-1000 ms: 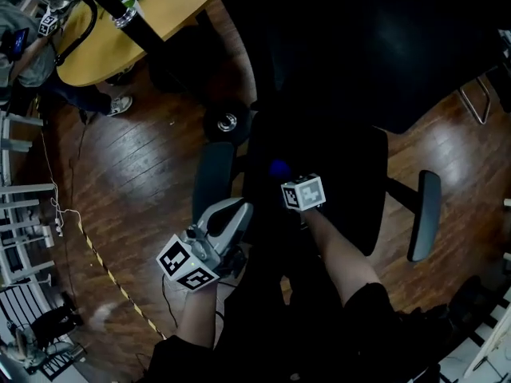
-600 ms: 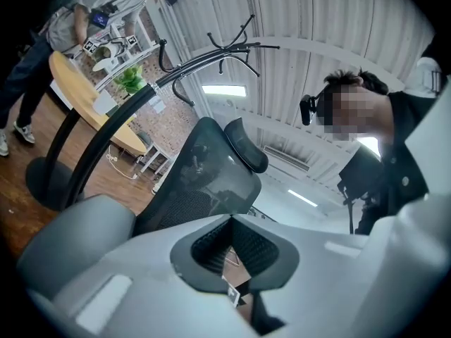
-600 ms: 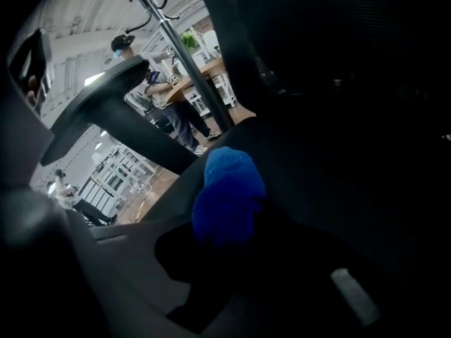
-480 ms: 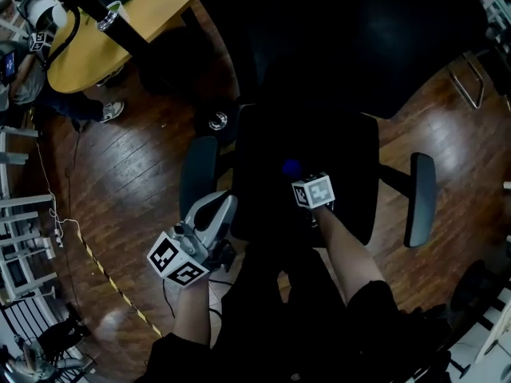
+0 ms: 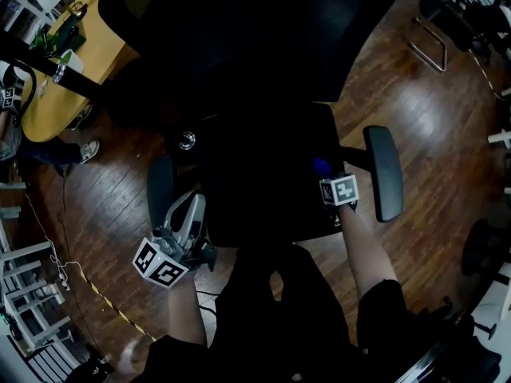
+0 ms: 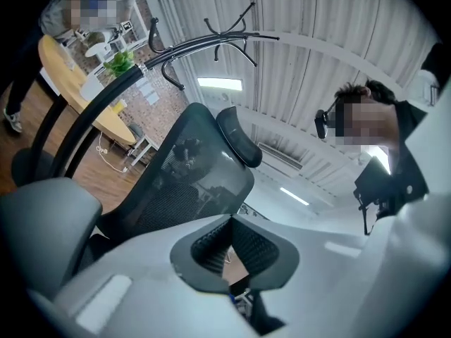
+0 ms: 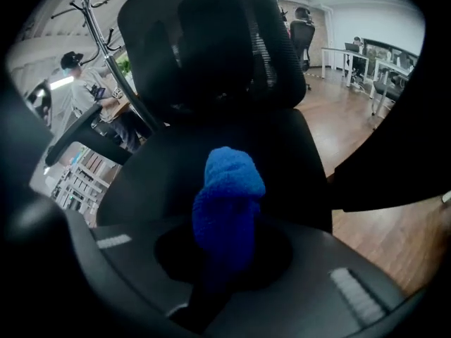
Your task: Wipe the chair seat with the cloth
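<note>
Right gripper [image 5: 326, 174] has swung from the middle of the chair seat [image 5: 263, 174] over to the seat's right edge in the head view, just beside the armrest [image 5: 383, 170] at right of frame. Its own view now looks straight at the backrest [image 7: 211, 48]; 0.6 s ago it was mostly dark seat and coat rack. Jaws stay clamped on the blue cloth [image 7: 229, 196], which sticks up out of them as a bunched wad.

Left gripper [image 5: 192, 206] hasn't really moved: lower left of the head view, beside the other armrest [image 5: 160, 188], off the seat. Jaws closed tip to tip, nothing held.

Hard to read:
- seat and backrest are near black from above, their edges merge
- cloth [image 5: 321, 166] shows only as a small blue spot; can't tell whether it touches the seat
- lower end of the cloth is buried between the jaws
- left gripper's view tilts up at the ceiling, chair back and coat rack [image 6: 211, 41], not at the seat

Room: dark wooden floor [image 5: 431, 110], round wooden table [image 5: 48, 94] at upper left of the head view, more desks far back in the right gripper view.
</note>
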Tool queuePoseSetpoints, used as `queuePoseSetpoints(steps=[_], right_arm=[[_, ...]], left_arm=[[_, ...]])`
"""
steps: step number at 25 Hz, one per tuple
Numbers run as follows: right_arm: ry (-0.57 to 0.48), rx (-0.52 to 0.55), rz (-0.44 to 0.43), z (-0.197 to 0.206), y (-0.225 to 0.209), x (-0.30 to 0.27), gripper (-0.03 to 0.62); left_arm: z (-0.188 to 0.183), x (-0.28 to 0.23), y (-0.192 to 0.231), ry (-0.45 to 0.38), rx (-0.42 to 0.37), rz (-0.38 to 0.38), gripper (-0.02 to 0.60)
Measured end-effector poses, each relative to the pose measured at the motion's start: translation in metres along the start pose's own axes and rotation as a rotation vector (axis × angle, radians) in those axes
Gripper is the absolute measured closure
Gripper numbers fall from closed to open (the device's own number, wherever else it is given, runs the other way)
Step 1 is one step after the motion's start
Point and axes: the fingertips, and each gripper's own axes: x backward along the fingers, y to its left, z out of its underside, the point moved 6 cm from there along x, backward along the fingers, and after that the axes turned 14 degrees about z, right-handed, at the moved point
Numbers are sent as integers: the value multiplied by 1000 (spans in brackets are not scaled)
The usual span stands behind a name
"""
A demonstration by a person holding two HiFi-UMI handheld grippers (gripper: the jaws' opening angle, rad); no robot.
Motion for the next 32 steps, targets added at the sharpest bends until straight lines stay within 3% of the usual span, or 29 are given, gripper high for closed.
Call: queuePoseSetpoints(steps=[11, 15, 21, 25, 28, 32], right_arm=[[27, 25, -23, 4, -7, 8, 557], [27, 68, -140, -10, 51, -1, 557], [68, 94, -339, -11, 182, -9, 557], [102, 230, -464, 9, 261, -16, 557], [107, 273, -492, 15, 288, -24, 557], [95, 224, -553, 17, 289, -33, 557]], left_arm=[[3, -6, -20, -34, -1, -8, 589], [-3, 3, -29, -61, -18, -30, 589], [-7, 22, -43, -83, -34, -62, 589], [-6, 34, -47, -92, -34, -67, 589], [-7, 44, -45, -89, -35, -72, 589], [-6, 54, -41, -93, -32, -79, 589]])
